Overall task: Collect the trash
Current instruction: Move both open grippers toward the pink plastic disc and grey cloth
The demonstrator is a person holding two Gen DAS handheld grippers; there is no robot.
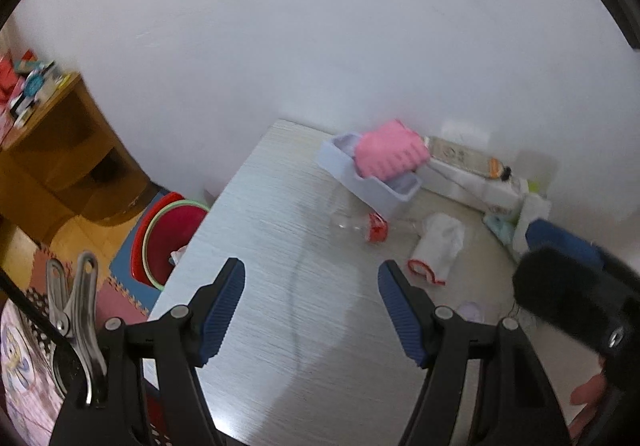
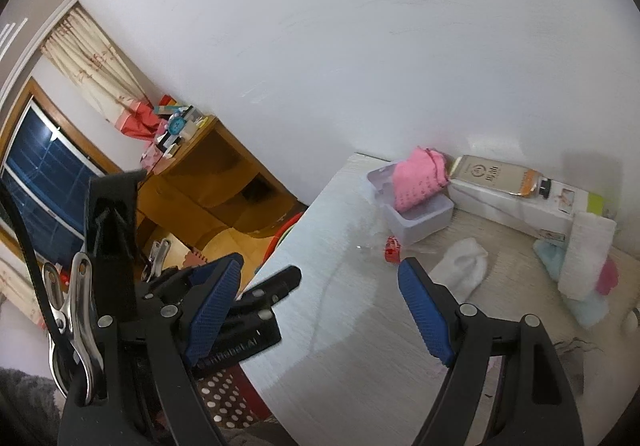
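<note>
A clear empty plastic bottle with a red label [image 1: 362,227] lies on its side on the pale table [image 1: 260,246], in front of a lavender box. It also shows in the right wrist view [image 2: 384,248]. A white sock with red trim [image 1: 438,246] lies to its right, and shows in the right wrist view [image 2: 464,266]. My left gripper [image 1: 312,278] is open and empty, above the table short of the bottle. My right gripper [image 2: 320,278] is open and empty, at the table's near edge. The left gripper's body [image 2: 256,310] shows beside it.
A lavender box [image 1: 372,182] holds a pink cloth [image 1: 390,156] at the back. A white carton with a flat bottle on it [image 2: 504,176] stands by the wall, folded cloths [image 2: 588,266] at right. Red basins [image 1: 172,238] sit on the floor left of the table, beside a wooden cabinet [image 1: 68,150].
</note>
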